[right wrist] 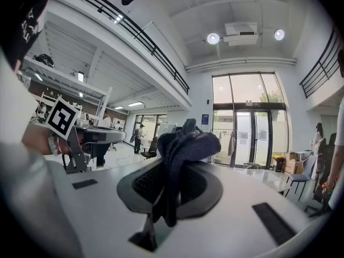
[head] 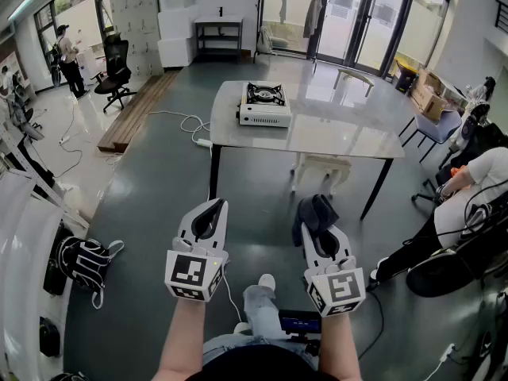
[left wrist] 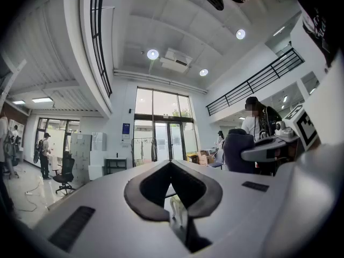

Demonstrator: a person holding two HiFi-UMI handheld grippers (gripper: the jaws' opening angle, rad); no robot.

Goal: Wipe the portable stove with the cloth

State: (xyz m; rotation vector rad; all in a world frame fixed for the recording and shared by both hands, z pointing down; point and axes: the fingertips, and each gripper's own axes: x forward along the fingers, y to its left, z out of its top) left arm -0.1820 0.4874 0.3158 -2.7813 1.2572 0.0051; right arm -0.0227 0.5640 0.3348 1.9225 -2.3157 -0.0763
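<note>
The white portable stove with a black burner stands on the left part of a grey table, well ahead of both grippers. My right gripper is shut on a dark grey cloth, which bunches over its tips; in the right gripper view the cloth hangs down between the jaws. My left gripper is held beside it at the same height, shut with nothing in it, its tips meeting. Both are held low over the floor, short of the table.
A white stool stands under the table. A white cable lies on the floor left of it, and a backpack lies at the left. Seated people and chairs are at the right. A wooden bench runs along the left.
</note>
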